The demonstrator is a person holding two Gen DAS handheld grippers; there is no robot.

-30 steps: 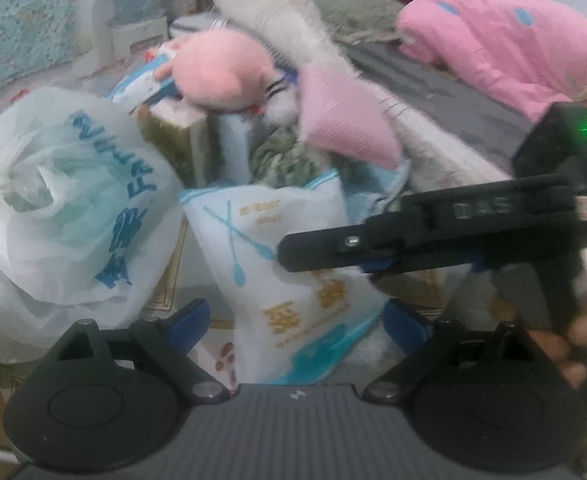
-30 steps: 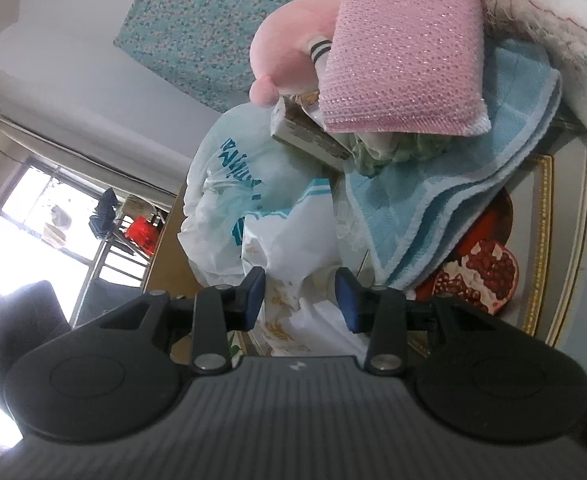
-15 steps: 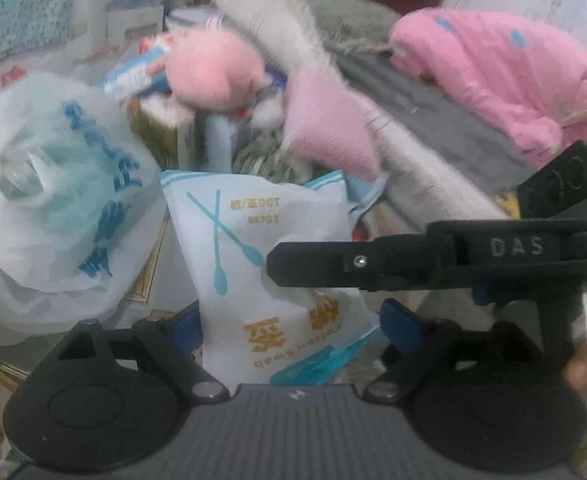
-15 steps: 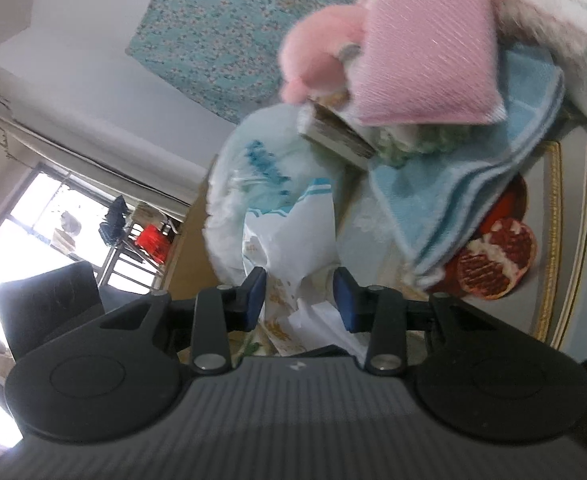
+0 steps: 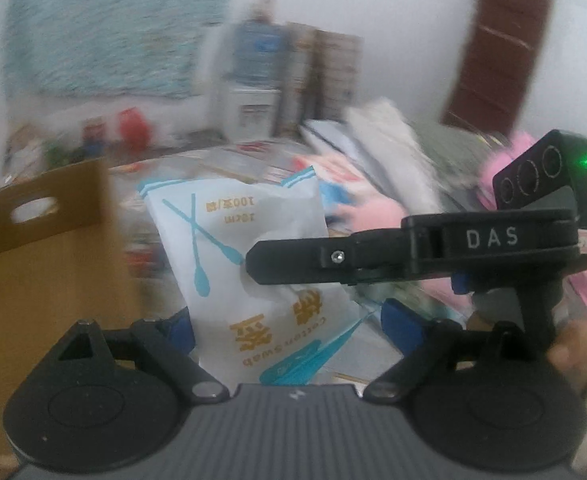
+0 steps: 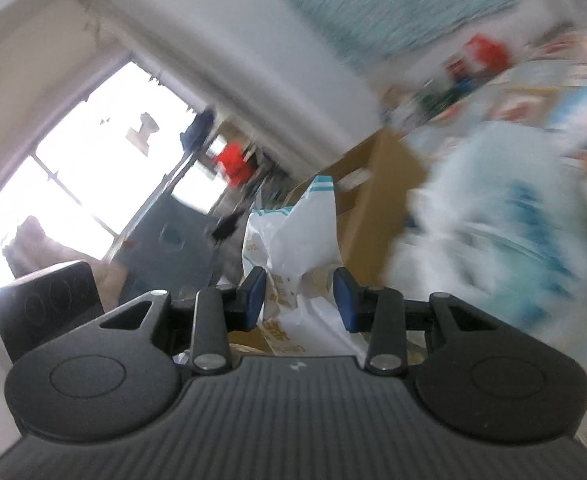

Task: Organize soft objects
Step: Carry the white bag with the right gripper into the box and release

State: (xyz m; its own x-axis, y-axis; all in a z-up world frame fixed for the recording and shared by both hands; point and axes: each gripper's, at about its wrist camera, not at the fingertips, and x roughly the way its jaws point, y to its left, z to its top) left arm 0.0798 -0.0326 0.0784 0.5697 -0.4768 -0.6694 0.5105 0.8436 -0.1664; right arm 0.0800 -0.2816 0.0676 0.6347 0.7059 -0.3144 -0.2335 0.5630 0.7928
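- Cotton-swab bag [image 5: 253,276] hangs lifted between both grippers, beside the cardboard box [image 5: 41,264].
- Right gripper [image 6: 299,298] is clamped on its middle; left gripper [image 5: 285,322] stands wide, straddling its bottom edge (contact unclear).
- Placing it remains, seemingly; other soft things [image 5: 373,216] lie unsorted behind.

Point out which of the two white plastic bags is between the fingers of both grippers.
The small white cotton-swab packet with turquoise swab drawings and orange characters. The big crinkled white carrier bag with blue lettering sits off to the side, out of either grip.

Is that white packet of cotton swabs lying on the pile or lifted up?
Lifted: the cotton swab packet hangs upright, pinched by the right hand-held gripper, clear of the blurred clutter behind.
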